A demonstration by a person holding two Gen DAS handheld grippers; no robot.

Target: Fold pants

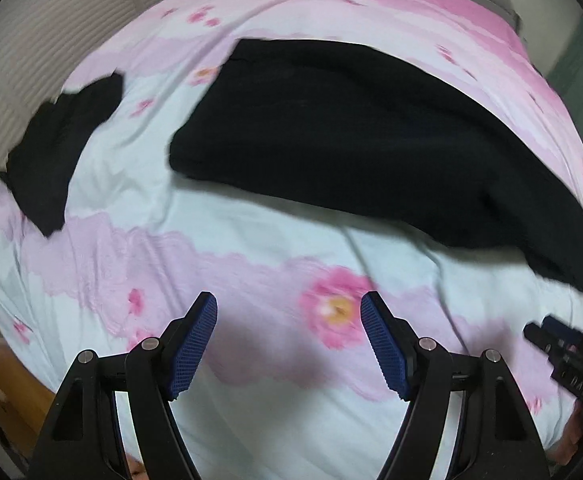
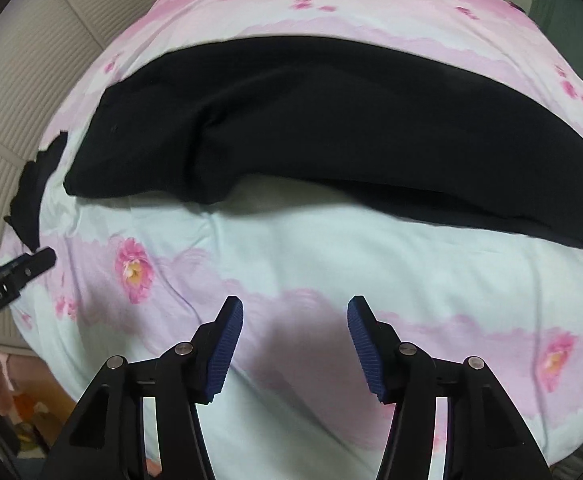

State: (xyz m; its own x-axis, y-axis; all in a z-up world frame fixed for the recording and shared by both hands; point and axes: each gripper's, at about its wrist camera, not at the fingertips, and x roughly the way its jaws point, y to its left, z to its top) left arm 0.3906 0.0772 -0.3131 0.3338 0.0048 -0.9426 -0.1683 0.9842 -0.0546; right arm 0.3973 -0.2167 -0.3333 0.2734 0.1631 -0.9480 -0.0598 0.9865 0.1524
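Note:
Black pants [image 1: 351,148] lie folded lengthwise across a bed with a pink and pale blue floral cover [image 1: 231,240]; the right wrist view shows the same pants [image 2: 331,128] stretching from left to far right. My left gripper [image 1: 289,304] hangs open over bare cover, short of the pants' near edge, nothing between its blue pads. My right gripper [image 2: 295,306] is likewise open above the cover, its pads apart and empty. Each gripper shows at the edge of the other's view: the right one [image 1: 563,356] and the left one [image 2: 19,272].
A second black garment [image 1: 59,152] lies at the bed's left edge, apart from the pants, also seen as a dark garment strip [image 2: 35,200]. A ribbed beige wall or headboard [image 1: 31,40] runs along the left. Orange clutter [image 2: 31,408] sits on the floor below the bed's corner.

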